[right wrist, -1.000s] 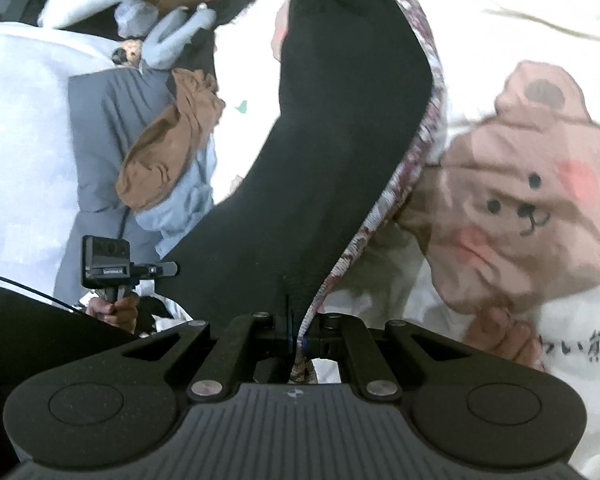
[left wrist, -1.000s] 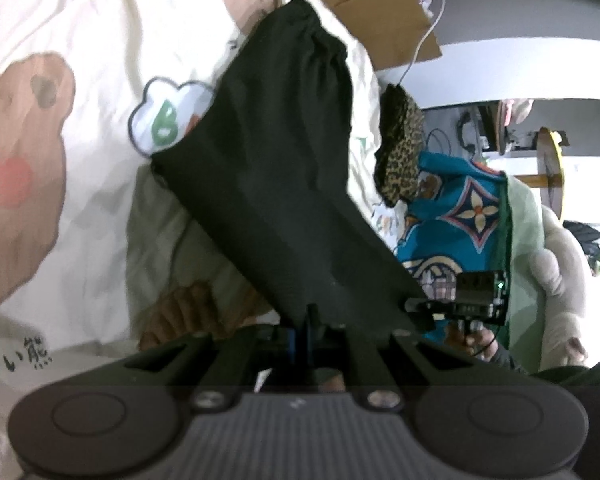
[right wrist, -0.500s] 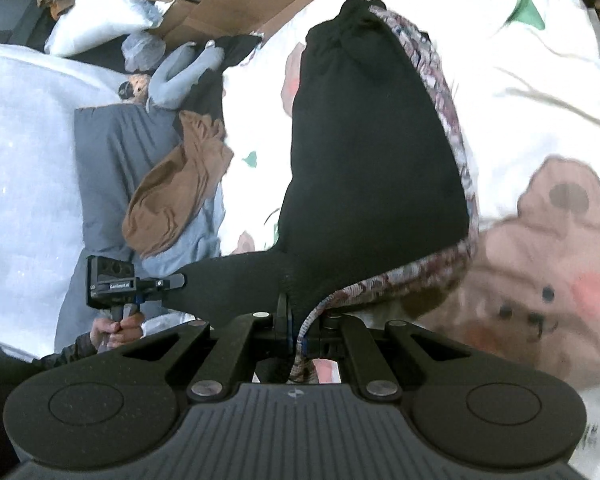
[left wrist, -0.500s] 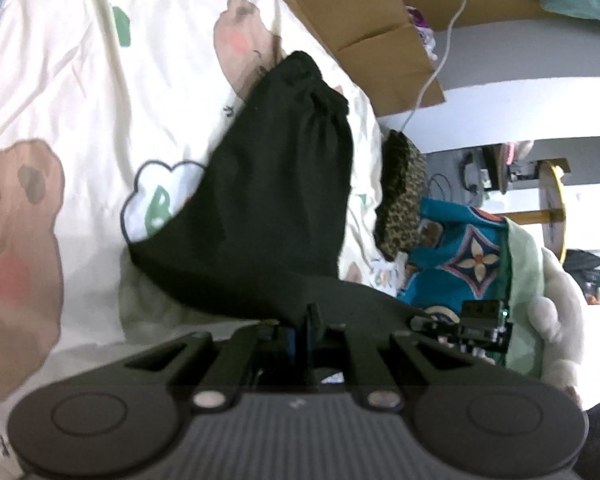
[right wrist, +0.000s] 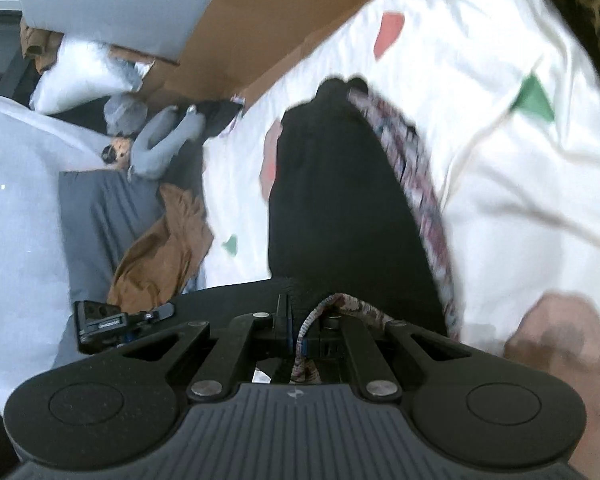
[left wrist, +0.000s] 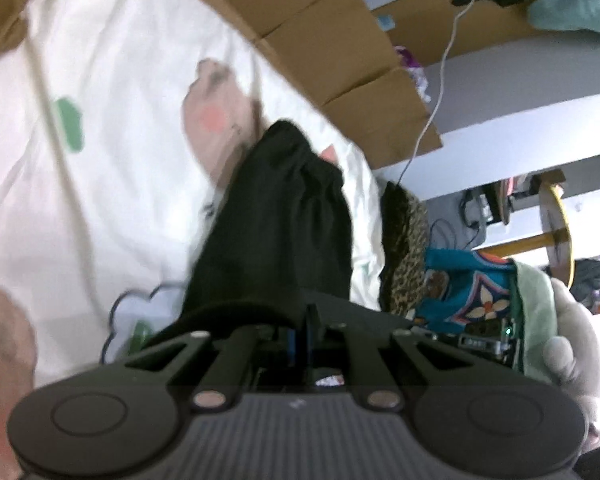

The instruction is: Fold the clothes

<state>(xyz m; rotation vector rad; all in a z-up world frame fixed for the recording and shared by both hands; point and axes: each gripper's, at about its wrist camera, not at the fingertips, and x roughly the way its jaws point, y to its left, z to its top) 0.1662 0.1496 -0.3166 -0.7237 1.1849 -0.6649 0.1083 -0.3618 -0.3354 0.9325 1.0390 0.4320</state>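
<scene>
Plainly, both tools are clamped on the near end of one black garment [left wrist: 284, 216]. The left hand-held gripper [left wrist: 306, 320] has its jaws pinched tight on the dark near hem, and the right hand-held gripper [right wrist: 296, 320] is clenched on the same hem where a patterned trim [right wrist: 416, 184] curls into its jaws.

From either grip the garment runs straight ahead and away, its long axis lying along the line each tool points, out over the white printed bedsheet [left wrist: 100, 200] toward its bunched far end near the cardboard [left wrist: 340, 64]. Most of its length rests on the bed; only the near edge is raised at the jaws. The trim follows the garment's right edge in the right wrist view.

Neither hand looks nearer to the far end: both hold the near edge side by side, and the left tool [right wrist: 112, 320] shows low at the left of the right wrist view. By my reading, the fold would turn on carrying this near hem forward over the cloth toward that far end, both hands together.
</scene>
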